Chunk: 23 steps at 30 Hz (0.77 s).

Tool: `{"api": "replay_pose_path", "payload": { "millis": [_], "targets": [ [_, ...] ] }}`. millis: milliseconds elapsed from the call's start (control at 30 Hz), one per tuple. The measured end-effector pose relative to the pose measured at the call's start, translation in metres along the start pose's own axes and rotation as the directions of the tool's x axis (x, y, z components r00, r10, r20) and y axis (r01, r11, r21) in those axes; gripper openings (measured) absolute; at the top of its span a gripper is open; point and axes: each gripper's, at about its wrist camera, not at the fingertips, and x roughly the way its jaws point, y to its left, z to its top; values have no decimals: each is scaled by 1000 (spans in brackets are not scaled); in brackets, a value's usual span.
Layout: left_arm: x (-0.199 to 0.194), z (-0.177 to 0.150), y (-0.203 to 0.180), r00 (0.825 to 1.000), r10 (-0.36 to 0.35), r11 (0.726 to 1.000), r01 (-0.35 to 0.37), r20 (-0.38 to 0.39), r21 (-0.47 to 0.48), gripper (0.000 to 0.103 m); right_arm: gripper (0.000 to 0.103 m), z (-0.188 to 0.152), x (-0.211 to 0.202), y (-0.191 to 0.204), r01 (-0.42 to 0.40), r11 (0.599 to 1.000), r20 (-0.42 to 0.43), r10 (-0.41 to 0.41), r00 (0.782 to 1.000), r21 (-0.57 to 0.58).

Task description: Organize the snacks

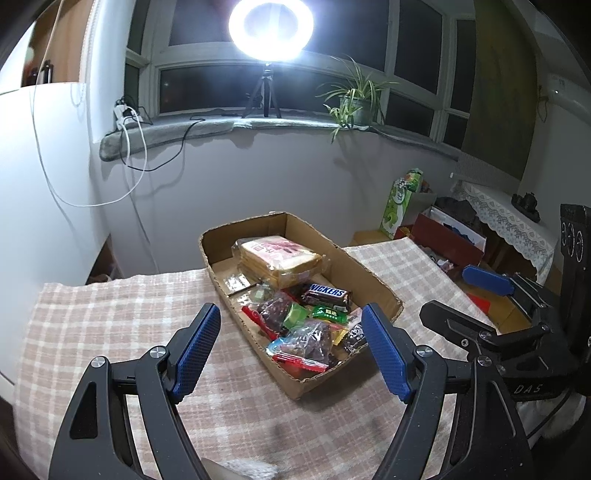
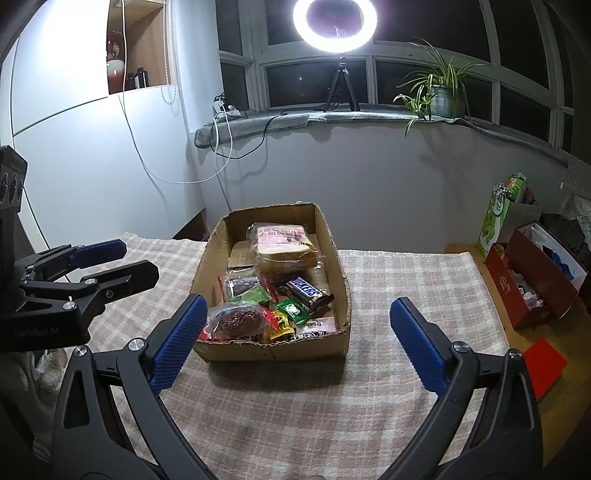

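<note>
Where the checked cloth point(image 2: 388, 295) drapes over the near edge of the tabletop, two black hand-held tools hover side by side above it, each tipped with blue, knurled rubber pads. On the left gripper point(image 1: 291, 347) the jaws stand well apart with nothing between them, its pads angled outward like a funnel. Beside it, the right gripper point(image 2: 295, 343) is spread wider still, also empty, and touches nothing. Both point down toward the middle of the tabletop.

Just beyond the fingertips sits a shallow cardboard box point(image 2: 273, 347), its cut rim ragged and its walls plain brown corrugate. The snacks lie inside it, none on the cloth. At the near end is a crinkly heap of small packets: a clear bag of dark dried fruit point(image 2: 236, 319), green sachets point(image 2: 293, 308), red and yellow wrappers, and a glossy brown Snickers bar point(image 2: 306, 293) lying slantwise on top. At the far end rests a soft, squarish pack of sliced bread point(image 2: 282, 245) in clear film with a pink label.

Past the right edge of the tabletop are a red box point(image 2: 535, 273) and a tall green carton point(image 2: 498, 214). Further back, a grey padded windowsill point(image 2: 258, 123) carries a ring light point(image 2: 335, 24) on a small tripod and a potted spider plant point(image 2: 443, 96) before dark panes.
</note>
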Motion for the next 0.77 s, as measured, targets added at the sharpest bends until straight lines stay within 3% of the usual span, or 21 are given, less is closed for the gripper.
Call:
{"api": "replay_pose_path", "payload": {
  "millis": [767],
  "targets": [
    [-1, 0, 2, 1000, 5, 1000, -5, -1, -14, 80, 101, -3, 1, 2, 1, 1000, -10, -1, 1000, -6]
  ]
}}
